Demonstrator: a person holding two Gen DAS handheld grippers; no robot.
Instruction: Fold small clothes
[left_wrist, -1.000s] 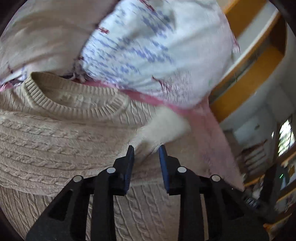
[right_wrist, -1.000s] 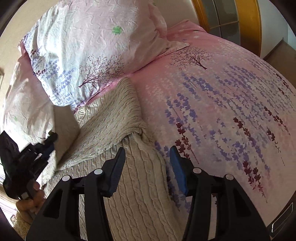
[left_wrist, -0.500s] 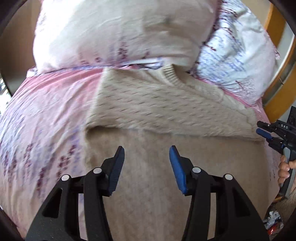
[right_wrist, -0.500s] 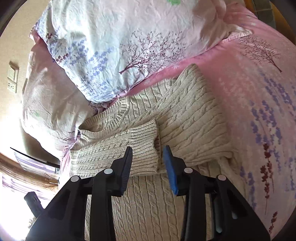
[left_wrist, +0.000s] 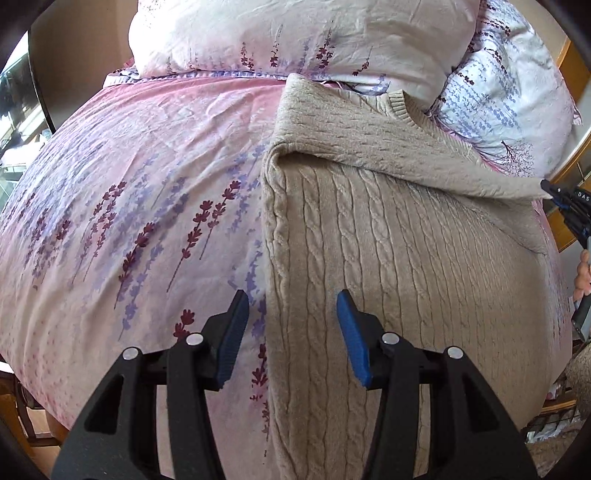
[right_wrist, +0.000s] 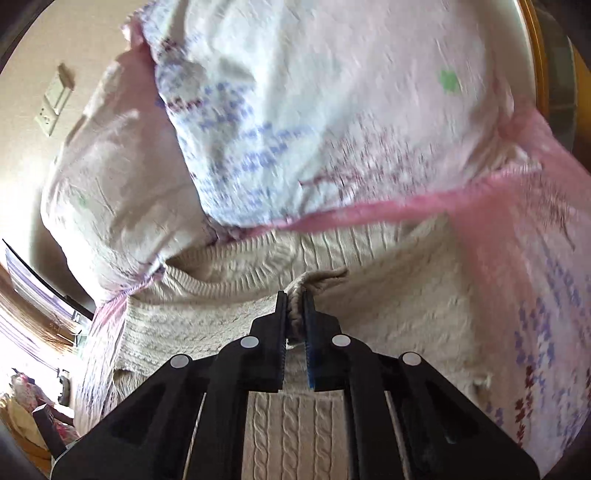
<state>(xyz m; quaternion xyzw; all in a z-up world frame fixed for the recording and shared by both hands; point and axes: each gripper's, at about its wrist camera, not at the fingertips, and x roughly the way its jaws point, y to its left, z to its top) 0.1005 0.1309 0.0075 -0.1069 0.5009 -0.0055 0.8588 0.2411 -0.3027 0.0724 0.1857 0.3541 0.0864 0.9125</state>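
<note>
Right tool pinches the sweater; left tool gapes; lettering, perhaps "DAS".

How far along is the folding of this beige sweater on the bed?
Roughly midway, I'd judge. Done: one side of the sweater is already folded across its body. In hand: the right gripper is shut on a bunched edge of knit. The left gripper hovers open over the sweater's side edge, holding nothing. Left: the remaining folds.

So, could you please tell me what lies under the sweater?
The sweater lies on the pink floral bedspread, its collar against the pillows. The bedspread beneath it is covered, so anything there is hidden.
</note>
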